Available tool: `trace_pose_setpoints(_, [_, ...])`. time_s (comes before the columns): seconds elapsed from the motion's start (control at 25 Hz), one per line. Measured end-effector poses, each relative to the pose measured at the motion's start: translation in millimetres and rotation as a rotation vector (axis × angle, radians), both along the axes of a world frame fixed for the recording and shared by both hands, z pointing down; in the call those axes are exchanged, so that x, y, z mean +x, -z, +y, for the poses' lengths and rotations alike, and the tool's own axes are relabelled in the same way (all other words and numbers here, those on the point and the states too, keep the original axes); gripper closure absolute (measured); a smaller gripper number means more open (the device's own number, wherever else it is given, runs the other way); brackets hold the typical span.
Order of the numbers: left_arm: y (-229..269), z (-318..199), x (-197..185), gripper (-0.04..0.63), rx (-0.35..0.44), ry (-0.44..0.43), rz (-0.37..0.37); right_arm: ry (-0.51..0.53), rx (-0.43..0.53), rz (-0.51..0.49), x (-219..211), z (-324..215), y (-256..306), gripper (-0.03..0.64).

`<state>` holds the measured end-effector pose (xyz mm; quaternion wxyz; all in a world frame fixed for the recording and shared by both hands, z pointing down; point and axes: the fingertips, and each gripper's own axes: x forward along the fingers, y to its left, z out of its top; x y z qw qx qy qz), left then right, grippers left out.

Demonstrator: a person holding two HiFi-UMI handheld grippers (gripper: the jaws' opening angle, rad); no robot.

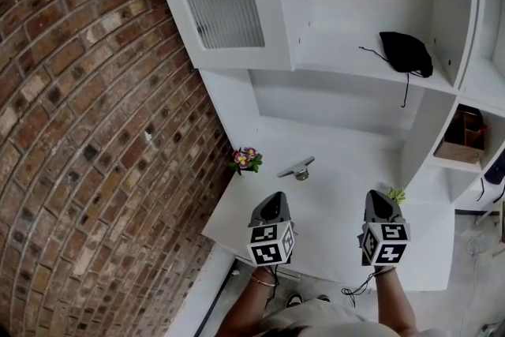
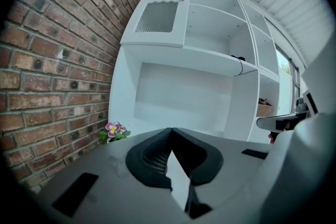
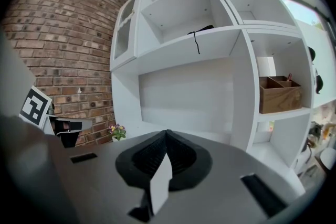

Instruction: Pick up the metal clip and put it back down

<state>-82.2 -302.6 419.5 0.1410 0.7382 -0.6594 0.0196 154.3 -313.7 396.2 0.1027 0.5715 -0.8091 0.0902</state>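
Observation:
The metal clip lies on the white desk top, near its back and a little left of the middle. My left gripper hovers over the desk's front part, just in front of the clip and apart from it, its jaws shut with nothing between them. The right gripper is held level with it further right, jaws pressed together and empty. Neither gripper view shows the clip; each gripper's own grey body hides the desk below.
A small pot of purple flowers stands at the desk's back left by the brick wall. A green sprig lies beside the right gripper. Above, a shelf holds a black pouch; a wooden box sits in a right compartment.

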Motion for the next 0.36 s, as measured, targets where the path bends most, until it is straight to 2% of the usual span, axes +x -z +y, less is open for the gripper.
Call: trace_pose_setpoints(0.36, [-4.6,0.6,-7.4,0.584,-0.008,0.0,0.007,-0.008,-0.011,0.012,-4.3,1.8,-3.4,0.615])
